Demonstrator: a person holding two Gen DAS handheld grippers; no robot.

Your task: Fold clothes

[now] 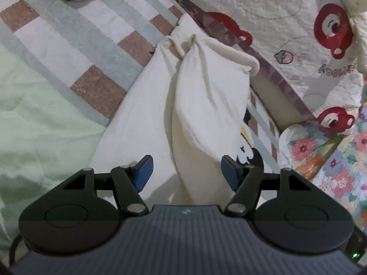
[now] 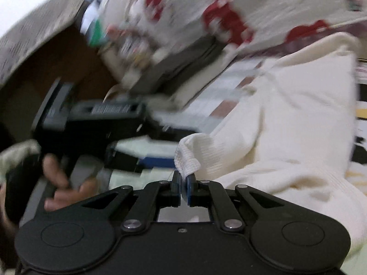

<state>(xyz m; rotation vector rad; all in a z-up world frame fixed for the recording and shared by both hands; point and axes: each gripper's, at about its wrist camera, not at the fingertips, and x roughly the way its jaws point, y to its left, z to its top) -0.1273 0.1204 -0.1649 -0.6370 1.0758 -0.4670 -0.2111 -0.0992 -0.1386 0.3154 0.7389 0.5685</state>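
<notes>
Cream garment (image 2: 286, 123): ribbed edge pinched in right claw (image 2: 183, 189); left claw (image 1: 187, 171) wide, tilted down, sleeve fold between pads untouched.

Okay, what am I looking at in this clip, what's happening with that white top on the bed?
A person with a handheld gripper in each hand is folding a cream sweatshirt on a bed with a checked sheet. The right gripper is shut on a ribbed cuff, pulling that part of the garment up. The left gripper is open, its blue pads on either side of a bunched fold without pressing it. The person's hand on the left tool shows in the blurred right wrist view.
</notes>
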